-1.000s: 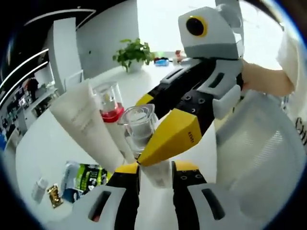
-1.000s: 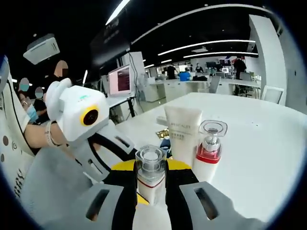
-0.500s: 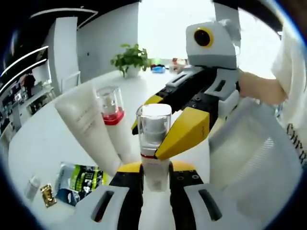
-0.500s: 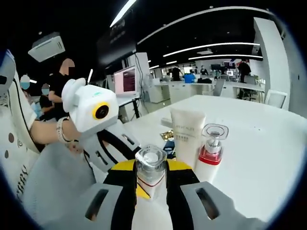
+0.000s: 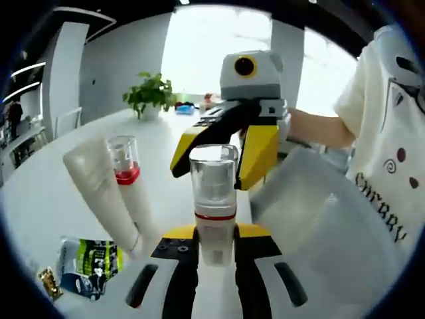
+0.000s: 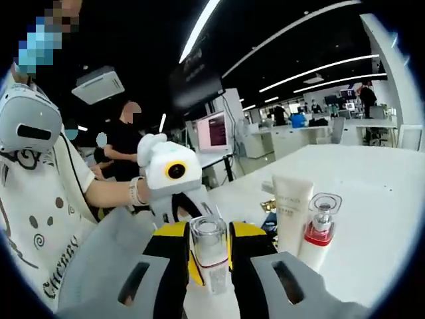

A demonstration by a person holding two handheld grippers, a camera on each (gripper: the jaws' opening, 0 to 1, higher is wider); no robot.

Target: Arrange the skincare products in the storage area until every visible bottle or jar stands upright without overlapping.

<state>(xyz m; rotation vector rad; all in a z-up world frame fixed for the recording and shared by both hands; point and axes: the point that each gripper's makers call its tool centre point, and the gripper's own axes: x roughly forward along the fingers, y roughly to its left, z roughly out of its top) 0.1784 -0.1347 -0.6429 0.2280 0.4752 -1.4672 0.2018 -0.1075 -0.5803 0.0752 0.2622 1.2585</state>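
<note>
Bottles are partly sorted. A white tube [image 5: 99, 193] and a red-collared pump bottle [image 5: 127, 186] are seen standing on the white table [image 5: 40, 193]. A clear-capped bottle [image 5: 214, 199] is held upright between the left gripper [image 5: 214, 249] and right gripper [image 6: 209, 256], both closed on it. It must still be set down.

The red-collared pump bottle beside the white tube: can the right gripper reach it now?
Probably not yet: the right gripper has the clear-capped bottle between its jaws, though the red-collared pump bottle stands unobstructed beside the white tube.
</note>
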